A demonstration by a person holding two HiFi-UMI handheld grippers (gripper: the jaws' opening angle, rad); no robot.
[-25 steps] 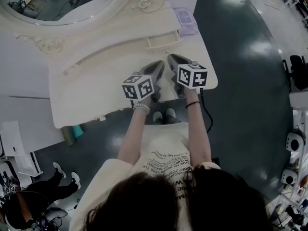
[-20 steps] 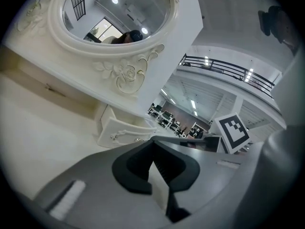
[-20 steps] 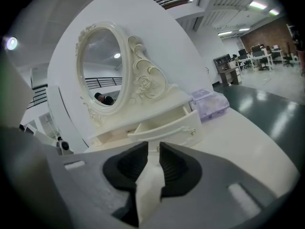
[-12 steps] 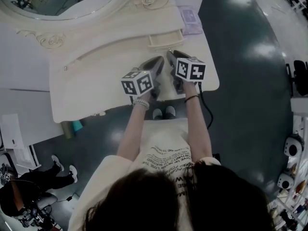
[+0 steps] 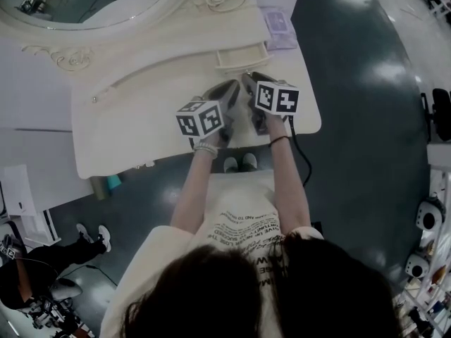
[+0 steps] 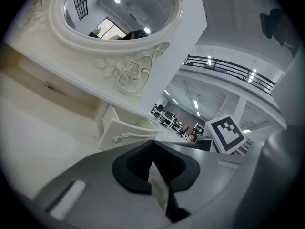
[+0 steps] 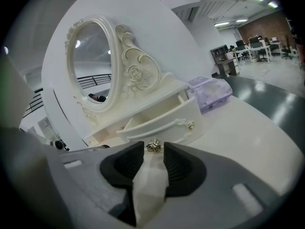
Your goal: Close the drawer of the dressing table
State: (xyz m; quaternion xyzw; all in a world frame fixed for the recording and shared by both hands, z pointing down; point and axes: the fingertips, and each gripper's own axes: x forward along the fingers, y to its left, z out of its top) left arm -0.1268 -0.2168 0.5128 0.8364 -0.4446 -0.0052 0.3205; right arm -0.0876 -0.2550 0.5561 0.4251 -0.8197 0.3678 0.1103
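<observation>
Looking down in the head view, a cream dressing table (image 5: 134, 129) stands on a dark floor (image 5: 352, 153). Its round mirror (image 5: 84, 2) is at the top. The small drawer (image 5: 242, 57) under the mirror is pulled out a little, on the right part of the table. A purple box (image 5: 279, 28) lies beside it, near the table's edge. The person holds both tools over the table, near the drawer. The left tool (image 5: 231, 90) and the right tool (image 5: 251, 82) are close side by side, and the right one is nearer the drawer. Another person (image 5: 28, 287) is at the bottom left.

The left gripper view shows its jaws shut together with nothing in them. The drawer sticks out ahead, and the tool does not touch it.

The right gripper view shows its jaws apart; they have just been opening. A tiny gold thing (image 7: 153, 146) sits right between the jaw tips, and the pads do not press on it. The open drawer is just past it, with a gold knob (image 7: 190, 125) on its front. The purple box is to the right of the drawer.
</observation>
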